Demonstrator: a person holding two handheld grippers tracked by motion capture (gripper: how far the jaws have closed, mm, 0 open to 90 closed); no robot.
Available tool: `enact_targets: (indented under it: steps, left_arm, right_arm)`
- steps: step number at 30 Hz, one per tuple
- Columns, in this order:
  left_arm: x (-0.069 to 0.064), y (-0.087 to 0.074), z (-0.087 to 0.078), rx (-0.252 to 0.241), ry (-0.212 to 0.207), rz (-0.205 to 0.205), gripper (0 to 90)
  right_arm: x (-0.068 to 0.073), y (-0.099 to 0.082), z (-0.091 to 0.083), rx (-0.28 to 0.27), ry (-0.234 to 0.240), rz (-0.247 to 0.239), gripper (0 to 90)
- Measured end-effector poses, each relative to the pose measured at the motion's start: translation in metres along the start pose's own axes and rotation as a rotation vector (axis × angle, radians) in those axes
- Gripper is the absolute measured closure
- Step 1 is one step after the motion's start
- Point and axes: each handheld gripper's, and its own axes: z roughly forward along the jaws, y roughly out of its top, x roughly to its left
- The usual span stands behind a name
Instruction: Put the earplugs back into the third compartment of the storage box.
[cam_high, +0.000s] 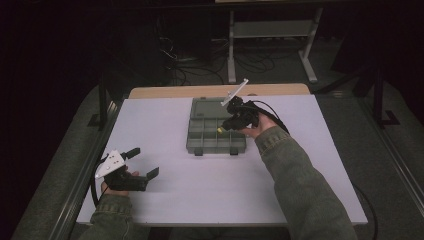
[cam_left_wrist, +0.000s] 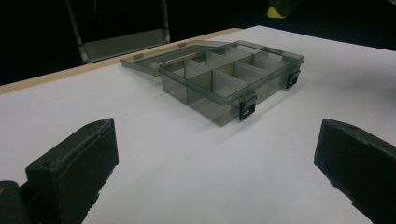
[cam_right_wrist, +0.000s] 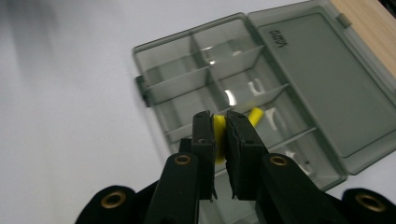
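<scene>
Right claw pinches a small yellow piece above the translucent, partitioned plastic box.

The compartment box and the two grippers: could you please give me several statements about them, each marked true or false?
1. The right gripper is shut on a small yellow piece. True.
2. The lid of the compartment box is closed and latched. False: the lid lies open, folded back flat on the table.
3. The left gripper holds a yellow piece. False: its jaws stand wide apart with nothing between them.
4. The right gripper is held over the open box. True.
5. The left gripper rests inside the box. False: it sits near the table's front left corner, well apart from the box.
</scene>
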Motion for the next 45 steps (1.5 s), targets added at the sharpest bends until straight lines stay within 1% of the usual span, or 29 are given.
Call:
enact_targets:
  steps: [2,3,6,7,8,9,10,13,14,18,19,20,21,22,26,30,32,33,34,35,37,38,39,40,41,42,43,44,45]
  left_arm:
    - [0.0,0.0,0.0,-0.001,-0.002,-0.001,0.0]
    - [0.0,0.0,0.0,-0.001,-0.002,-0.001,0.0]
    - [0.0,0.0,0.0,-0.002,-0.001,-0.001,0.0]
    - [0.001,0.0,0.0,-0.001,-0.001,0.0,0.0]
    - [0.001,0.0,0.0,0.0,-0.001,0.001,0.0]
    - [0.0,0.0,0.0,0.002,0.0,0.004,0.0]
    - [0.0,0.0,0.0,0.002,0.0,0.005,0.0]
    - [0.0,0.0,0.001,0.003,0.0,0.005,0.0]
    - [0.0,0.0,0.001,0.003,0.0,0.005,0.0]
    - [0.001,0.0,0.0,0.0,0.0,0.002,0.0]
    - [0.001,0.0,0.001,0.0,-0.001,0.002,0.0]
    - [0.001,0.0,0.001,0.0,-0.001,0.002,0.0]
    - [0.001,0.0,0.001,0.002,-0.002,0.003,0.0]
    - [0.0,0.0,0.001,0.001,-0.001,0.003,0.0]
    - [0.0,0.0,0.001,0.001,-0.002,0.003,0.0]
    - [0.0,0.0,0.001,0.001,-0.002,0.003,0.0]
    - [0.0,0.0,0.001,0.001,-0.003,0.003,0.0]
    - [0.0,0.0,0.001,0.001,-0.003,0.003,0.0]
    - [0.0,0.0,0.001,0.001,-0.003,0.003,0.0]
    - [0.0,0.0,0.001,0.001,-0.003,0.002,0.0]
    - [0.0,0.0,0.001,0.001,-0.003,0.002,0.0]
    - [0.0,0.0,0.001,0.001,-0.003,0.002,0.0]
    - [0.0,0.0,0.0,0.001,-0.003,0.003,0.0]
    - [0.0,0.0,0.0,0.001,-0.003,0.002,0.0]
    - [0.0,0.0,0.0,0.001,-0.002,0.002,0.0]
    - [0.0,0.0,0.0,0.002,-0.002,0.003,0.0]
    - [0.0,0.0,0.0,0.003,-0.003,0.002,0.0]
    - [0.0,0.0,0.0,0.003,-0.003,0.002,0.0]
    - [0.0,0.0,0.0,0.002,-0.003,0.003,0.0]
  right_arm:
    - [-0.007,0.002,0.003,-0.005,-0.002,0.011,81.0]
    - [-0.012,0.003,0.006,-0.006,-0.015,0.017,81.0]
    - [-0.016,0.003,0.009,-0.006,-0.024,0.013,81.0]
    - [-0.02,0.004,0.012,-0.006,-0.03,0.021,81.0]
    - [-0.02,0.004,0.012,-0.006,-0.03,0.021,81.0]
    - [-0.024,0.004,0.015,-0.011,-0.034,0.036,81.0]
    - [-0.024,0.004,0.015,-0.011,-0.034,0.036,81.0]
    - [-0.034,0.004,0.023,-0.012,-0.04,0.061,81.0]
    - [-0.034,0.004,0.023,-0.012,-0.04,0.061,81.0]
    - [-0.043,0.002,0.034,-0.008,-0.044,0.088,81.0]
    - [-0.046,0.0,0.04,-0.013,-0.041,0.092,81.0]
    - [-0.046,0.0,0.04,-0.013,-0.041,0.092,81.0]
    - [-0.049,-0.002,0.047,0.009,-0.047,0.092,80.9]
    - [-0.049,-0.002,0.047,0.009,-0.047,0.092,80.9]
    - [-0.052,-0.003,0.062,0.012,-0.019,0.099,80.7]
    - [-0.052,-0.003,0.07,0.028,-0.013,0.104,79.7]
    - [-0.052,-0.004,0.071,0.03,-0.013,0.104,79.1]
    - [-0.052,-0.004,0.072,0.031,-0.015,0.104,76.5]
    - [-0.052,-0.005,0.071,0.027,-0.027,0.105,69.8]
    - [-0.052,-0.005,0.071,0.027,-0.027,0.105,69.8]
    - [-0.052,-0.006,0.068,0.016,-0.042,0.109,63.0]
    - [-0.052,-0.006,0.068,0.016,-0.042,0.109,63.0]
    - [-0.051,-0.006,0.064,0.005,-0.065,0.117,53.3]
    - [-0.051,-0.006,0.064,0.005,-0.065,0.117,53.3]
    - [-0.05,-0.006,0.061,0.001,-0.082,0.115,49.4]
    - [-0.049,-0.007,0.058,-0.013,-0.094,0.117,43.4]
    - [-0.048,-0.009,0.052,-0.052,-0.089,0.134,30.7]
    - [-0.048,-0.009,0.052,-0.052,-0.089,0.134,30.7]
    - [-0.046,-0.011,0.047,-0.08,-0.072,0.145,20.1]
